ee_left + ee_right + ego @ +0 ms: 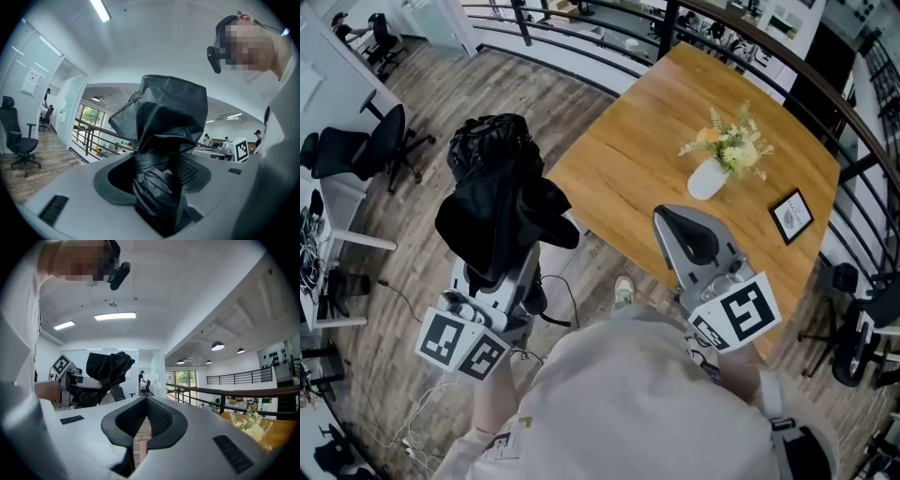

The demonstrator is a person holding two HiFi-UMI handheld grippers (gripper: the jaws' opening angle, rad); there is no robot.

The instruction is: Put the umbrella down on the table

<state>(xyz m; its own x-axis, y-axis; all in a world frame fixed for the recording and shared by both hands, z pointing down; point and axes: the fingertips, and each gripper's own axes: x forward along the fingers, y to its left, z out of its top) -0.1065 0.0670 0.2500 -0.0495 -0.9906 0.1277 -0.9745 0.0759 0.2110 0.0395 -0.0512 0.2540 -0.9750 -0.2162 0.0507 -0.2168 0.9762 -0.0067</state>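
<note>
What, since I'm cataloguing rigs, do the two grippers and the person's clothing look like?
The left gripper and right gripper are smooth light-grey shells that taper to the jaws, which are lined with dark textured pads. Each carries a white cube printed with black square markers. The person wears a pale beige top.

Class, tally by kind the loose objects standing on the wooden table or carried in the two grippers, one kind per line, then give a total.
white vase of flowers: 1
black-framed picture: 1
black folded fabric umbrella: 1
Total: 3
</note>
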